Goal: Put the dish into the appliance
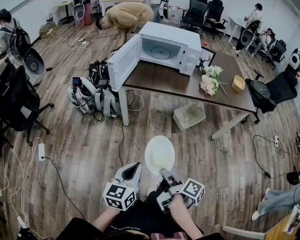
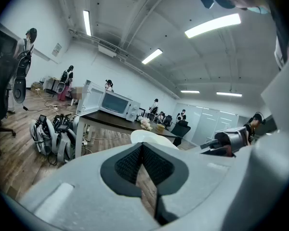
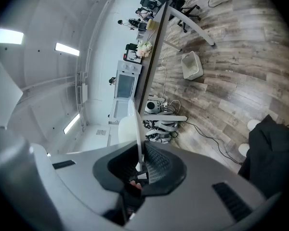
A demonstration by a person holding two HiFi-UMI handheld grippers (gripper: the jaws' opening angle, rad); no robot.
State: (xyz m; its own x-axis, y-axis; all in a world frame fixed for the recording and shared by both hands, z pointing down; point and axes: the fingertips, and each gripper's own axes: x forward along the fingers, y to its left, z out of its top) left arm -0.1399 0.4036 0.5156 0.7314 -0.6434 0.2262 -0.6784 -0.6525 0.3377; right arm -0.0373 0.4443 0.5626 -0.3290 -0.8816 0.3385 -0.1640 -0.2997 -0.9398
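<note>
Dish clamped edge-on, microwave (image 1: 166,49) standing open well ahead of you.
Your left gripper (image 1: 133,167) has its ribbed pads together, empty; your right gripper (image 1: 164,173) pinches the smooth round white dish (image 1: 160,155), whose near rim is buried between the pads.

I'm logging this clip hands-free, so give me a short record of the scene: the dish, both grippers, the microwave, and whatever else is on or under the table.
dish: white plate, held over the wooden floor, well short of the table
right gripper: shut on the plate's rim
left gripper: jaws together, nothing between them
microwave: white, on the table, door swung open
also on table: flowers, yellow bowl
under table: pale basket on the floor
</note>
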